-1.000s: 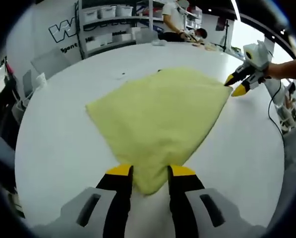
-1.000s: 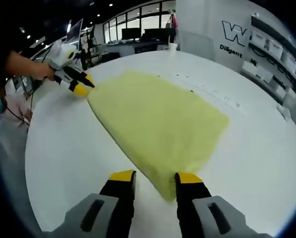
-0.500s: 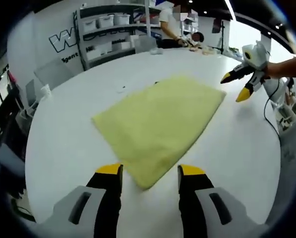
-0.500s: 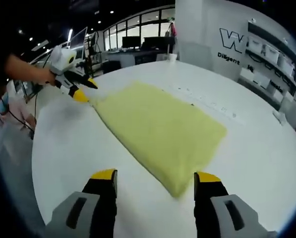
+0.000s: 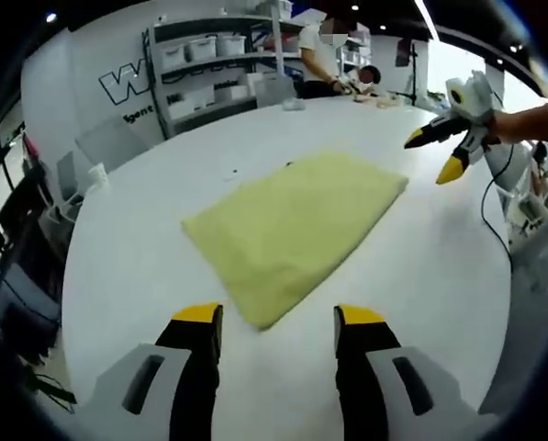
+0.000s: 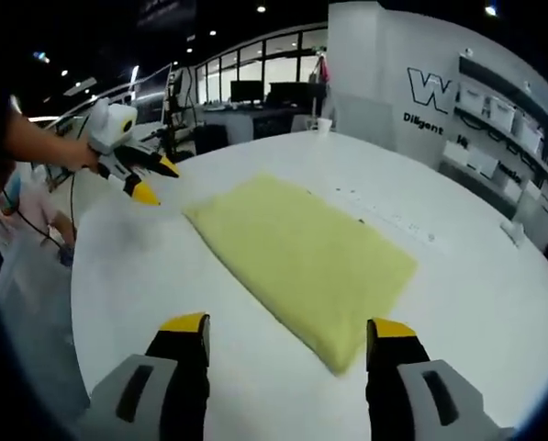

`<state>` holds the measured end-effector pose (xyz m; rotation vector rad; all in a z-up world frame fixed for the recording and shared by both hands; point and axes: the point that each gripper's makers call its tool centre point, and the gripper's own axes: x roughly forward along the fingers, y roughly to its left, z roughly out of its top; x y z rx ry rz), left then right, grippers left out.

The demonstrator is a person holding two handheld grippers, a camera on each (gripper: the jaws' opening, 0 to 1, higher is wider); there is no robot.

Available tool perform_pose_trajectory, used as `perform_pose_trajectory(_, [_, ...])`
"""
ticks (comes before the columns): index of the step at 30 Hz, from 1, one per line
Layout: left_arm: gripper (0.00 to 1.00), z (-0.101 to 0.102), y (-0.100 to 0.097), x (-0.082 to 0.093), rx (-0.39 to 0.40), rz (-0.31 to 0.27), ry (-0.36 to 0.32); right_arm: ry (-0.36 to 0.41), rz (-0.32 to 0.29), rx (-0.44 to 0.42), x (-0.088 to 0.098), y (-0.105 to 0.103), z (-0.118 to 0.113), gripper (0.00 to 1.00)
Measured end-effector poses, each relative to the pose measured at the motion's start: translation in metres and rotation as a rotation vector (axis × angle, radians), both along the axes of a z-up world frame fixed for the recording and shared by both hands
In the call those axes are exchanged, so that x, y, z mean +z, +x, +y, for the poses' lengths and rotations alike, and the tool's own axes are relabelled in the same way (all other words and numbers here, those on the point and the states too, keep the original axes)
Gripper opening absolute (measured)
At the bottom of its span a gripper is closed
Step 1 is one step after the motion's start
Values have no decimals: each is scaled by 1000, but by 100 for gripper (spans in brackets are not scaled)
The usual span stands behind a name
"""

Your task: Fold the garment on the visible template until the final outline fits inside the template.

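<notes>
left gripper view, going left to right: shelves [image 5: 209, 55] with bins by the back wall, then the white desk [image 5: 117, 266] and the yellow garment [image 5: 296, 230] lying flat on it as a folded rectangle, long axis running from its near corner just ahead of my left gripper [image 5: 278, 317] off toward the far right corner by my right gripper [image 5: 434, 152]. my left gripper is spread wide, holding nothing, hovering over the desk with the near corner just beyond the tips, not touching. my right gripper hangs above the desk past the far corner, tips parted, nothing in it, hand [image 5: 531, 124] coming in from the right. right gripper view, left to right: left gripper [image 6: 150, 179] up at the far-left corner, parted and clear of the cloth, then the garment [image 6: 301, 257] stretching diagonally to the corner nearest my right gripper [image 6: 287, 331], which is wide and unloaded. each gripper sits off one end of the long axis, about equally near. no template outline i can make out on the desk, so can't tell if it fits; looks like the fold is done or close.
</notes>
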<state>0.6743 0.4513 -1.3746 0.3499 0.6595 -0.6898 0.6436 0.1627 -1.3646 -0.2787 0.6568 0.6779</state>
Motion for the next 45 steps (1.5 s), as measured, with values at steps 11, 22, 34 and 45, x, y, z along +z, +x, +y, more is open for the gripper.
perform_pose_trajectory(11, [71,12,-25,13,38,-7,-25,21,-22,-14,16,-26,-4,88])
perform_pose_trajectory(22, [94,7,-60,23,73,-34,-65,72,-54,-45,27,-63,-8,99])
perform_pose_trajectory(34, [97,2,-96,28,125,-75,-145,100,-62,-47,20,-93,-8,99])
perform_pose_trajectory(45, [99,-3,-121,27,135,-131,-137,151,-83,-82,18,-116,-9,99])
